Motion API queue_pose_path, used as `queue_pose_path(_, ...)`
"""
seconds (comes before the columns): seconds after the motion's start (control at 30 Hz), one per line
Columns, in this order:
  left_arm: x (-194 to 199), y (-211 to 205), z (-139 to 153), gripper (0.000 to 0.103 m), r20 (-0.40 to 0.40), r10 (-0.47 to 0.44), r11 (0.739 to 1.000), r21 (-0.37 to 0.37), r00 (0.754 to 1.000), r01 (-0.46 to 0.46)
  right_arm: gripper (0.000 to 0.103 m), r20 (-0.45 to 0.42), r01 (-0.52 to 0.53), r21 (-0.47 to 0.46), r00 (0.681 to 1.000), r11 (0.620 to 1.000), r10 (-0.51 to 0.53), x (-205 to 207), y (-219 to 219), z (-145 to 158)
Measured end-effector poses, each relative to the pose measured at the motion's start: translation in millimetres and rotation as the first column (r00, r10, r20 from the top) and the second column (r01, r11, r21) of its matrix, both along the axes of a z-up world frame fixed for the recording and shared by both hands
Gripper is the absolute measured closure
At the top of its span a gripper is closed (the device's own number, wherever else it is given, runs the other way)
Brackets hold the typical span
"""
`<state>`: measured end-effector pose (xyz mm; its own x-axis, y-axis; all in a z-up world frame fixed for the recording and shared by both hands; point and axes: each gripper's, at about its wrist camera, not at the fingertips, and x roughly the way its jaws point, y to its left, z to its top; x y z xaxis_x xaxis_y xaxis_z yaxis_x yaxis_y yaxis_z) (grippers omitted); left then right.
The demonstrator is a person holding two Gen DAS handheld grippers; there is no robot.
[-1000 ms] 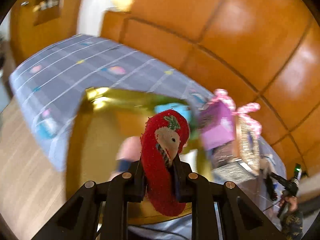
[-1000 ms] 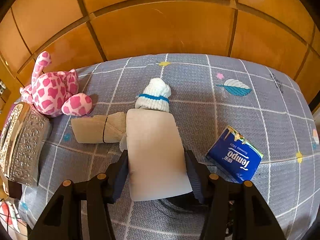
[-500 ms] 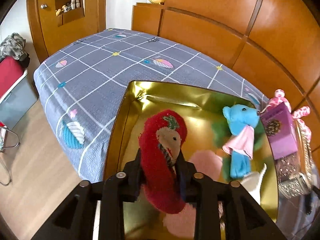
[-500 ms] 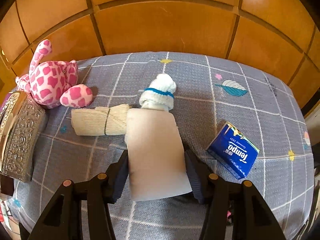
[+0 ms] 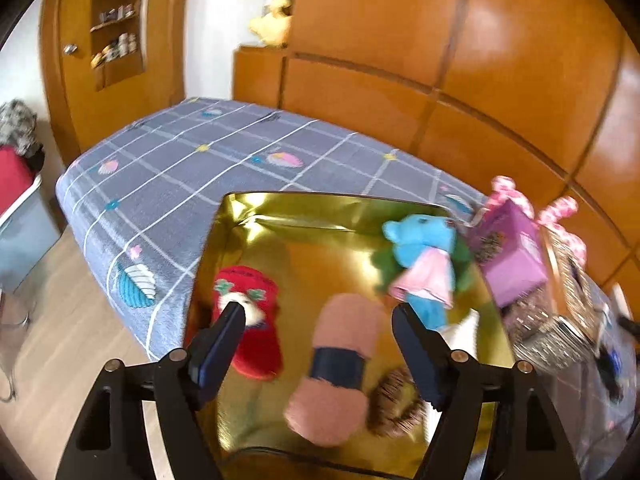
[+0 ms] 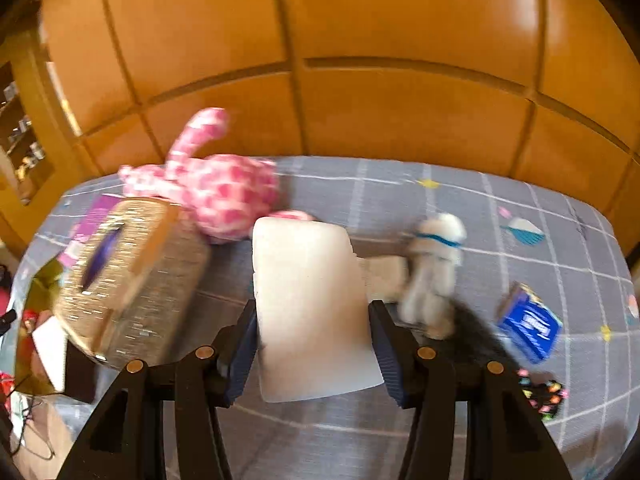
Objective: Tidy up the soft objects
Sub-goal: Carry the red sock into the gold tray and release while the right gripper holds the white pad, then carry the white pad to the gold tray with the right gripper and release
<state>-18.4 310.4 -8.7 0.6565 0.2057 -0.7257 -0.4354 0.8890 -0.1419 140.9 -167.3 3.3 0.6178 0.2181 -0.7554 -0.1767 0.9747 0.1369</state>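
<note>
Since half a second ago the left gripper [image 5: 318,330] has let go: its fingers now stand spread apart, and the red plush sock [image 5: 250,320] lies on the floor of the gold tray [image 5: 336,208], at about 9 o'clock inside it, by the left wall. The right gripper [image 6: 312,334] has swung left and remains clenched on the white soft pad [image 6: 310,308], carried above the grey bedspread [image 6: 500,216].

That pad looks light and squashy, bulging above the jaws, so a mid-body pinch suits it; it may flop, though blur makes this hard to judge. In the tray, a pink roll [image 5: 340,364] sits at 6 o'clock and a blue plush bear [image 5: 424,256] at 2 o'clock; bare gold at 12 o'clock gives room. Low tray walls and the silver box [image 6: 128,280] at 9 o'clock of the pad are edges to clear.
</note>
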Motion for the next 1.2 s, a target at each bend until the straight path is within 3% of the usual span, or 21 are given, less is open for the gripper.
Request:
queue_pose_path(0.1, -6.3, -22.3, 7.8, 0.021, 0.013, -0.057, 0.998, 0.030, 0.998, 0.056, 0.049, 0.021, -0.034, 0.026, 0.999, 0.999, 0.033, -1.6, 22.8, 6.2)
queue_pose_path(0.3, -18.0, -56.8, 16.1, 0.019, 0.009, -0.147, 0.984, 0.107, 0.989, 0.145, 0.049, 0.061, -0.110, 0.075, 0.993, 0.991, 0.106, -7.9, 65.4, 20.8)
queue_pose_path(0.43, -29.4, -61.0, 26.1, 0.015, 0.038, -0.128, 0.980, 0.161, 0.991, 0.120, 0.049, 0.095, -0.181, 0.097, 0.981, 0.979, 0.172, -20.1, 93.9, 33.8)
queue_pose_path(0.77, -34.1, -38.9, 22.5, 0.010, 0.057, -0.026, 0.991, 0.129, 0.998, 0.019, 0.049, 0.138, -0.386, 0.125, 0.919, 0.914, 0.370, -61.4, 179.5, 46.4)
queue_pose_path(1.2, -31.5, -29.4, 6.5, 0.008, 0.015, -0.002, 0.994, 0.107, 1.000, 0.001, 0.049, 0.072, -0.558, 0.085, 0.830, 0.825, 0.553, -86.1, 289.1, 23.3)
